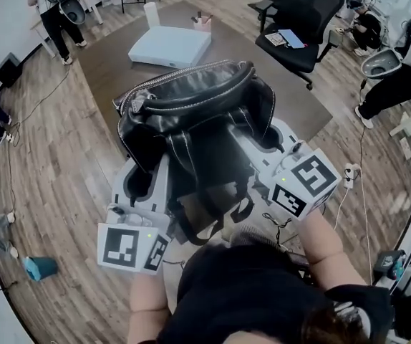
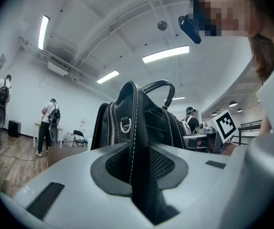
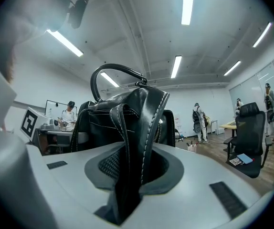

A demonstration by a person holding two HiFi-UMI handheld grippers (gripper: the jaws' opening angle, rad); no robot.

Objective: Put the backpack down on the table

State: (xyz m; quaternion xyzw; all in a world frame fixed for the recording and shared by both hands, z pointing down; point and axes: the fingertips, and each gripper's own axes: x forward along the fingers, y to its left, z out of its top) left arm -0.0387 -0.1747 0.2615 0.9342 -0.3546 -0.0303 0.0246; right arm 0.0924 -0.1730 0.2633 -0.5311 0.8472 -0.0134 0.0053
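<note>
**Backpack held in the air by both grippers, short of being set down**

The black leather backpack (image 1: 191, 113) hangs between the two grippers, in front of the person and above the near end of the brown table (image 1: 102, 77). From the head view I cannot tell whether its base is over the tabletop or just short of the edge. Nothing shows it resting on the surface.

The left gripper (image 1: 146, 181) has its jaws drawn narrow on a black stitched strap (image 2: 139, 175), which runs up out of the slot between the pads to the bag's zipped side. The right gripper (image 1: 261, 149) is likewise clamped narrow on a folded strap (image 3: 134, 161) at the bag's other side. Both grips look firm, with leather filling the gap, and both grippers point level with the bag's carry handle standing above them.

Farther along the table lies a white box (image 1: 170, 46), with some small items just behind it. The stretch of tabletop between the box and the bag is bare. A black office chair (image 1: 302, 20) stands off the table's far right side, well apart from the bag.

By my reading the step in hand is the carry to the table, and the placing is not yet done. The next move calls for bringing the bag fully over the bare stretch, short of the white box. Both grippers should then lower evenly so the base lands flat. The straps should be let go only once the table bears the weight, or the soft bag may slump or tip toward the edge.
</note>
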